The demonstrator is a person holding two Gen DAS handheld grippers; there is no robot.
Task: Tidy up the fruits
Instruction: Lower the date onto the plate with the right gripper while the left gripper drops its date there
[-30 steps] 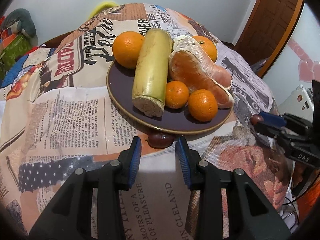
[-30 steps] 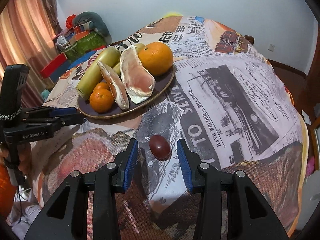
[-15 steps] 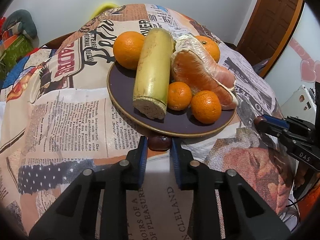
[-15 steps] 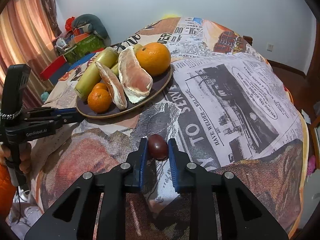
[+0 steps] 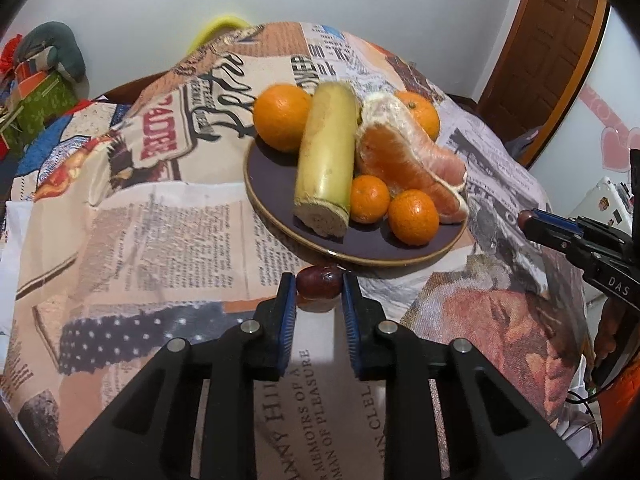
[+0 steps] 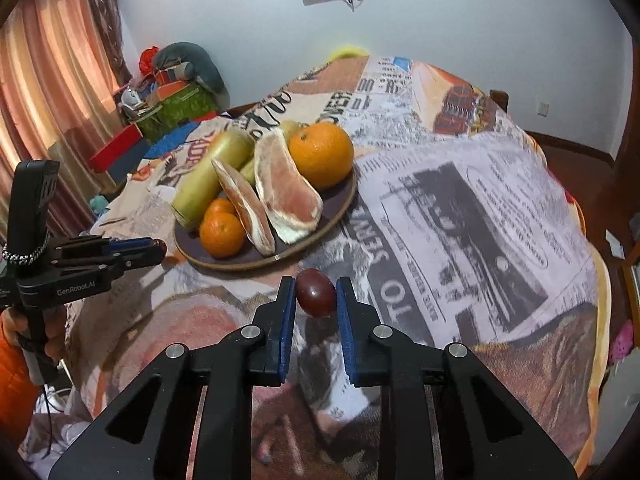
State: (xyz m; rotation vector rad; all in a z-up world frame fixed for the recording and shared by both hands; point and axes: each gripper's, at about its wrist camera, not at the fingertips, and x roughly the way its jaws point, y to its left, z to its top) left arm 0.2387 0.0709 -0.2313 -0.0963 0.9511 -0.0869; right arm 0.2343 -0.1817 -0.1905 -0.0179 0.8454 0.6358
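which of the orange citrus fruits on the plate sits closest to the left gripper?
The small orange mandarin at the dark purple plate's near rim, right of the cut pale-green cane. The other mandarin and both big oranges lie farther back.

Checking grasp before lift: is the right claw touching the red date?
Touching. The right wrist view shows the right claw closed on the date, both blue pads against its sides with no gap.

Newsprint tablecloth, wooden door, pink curtain.
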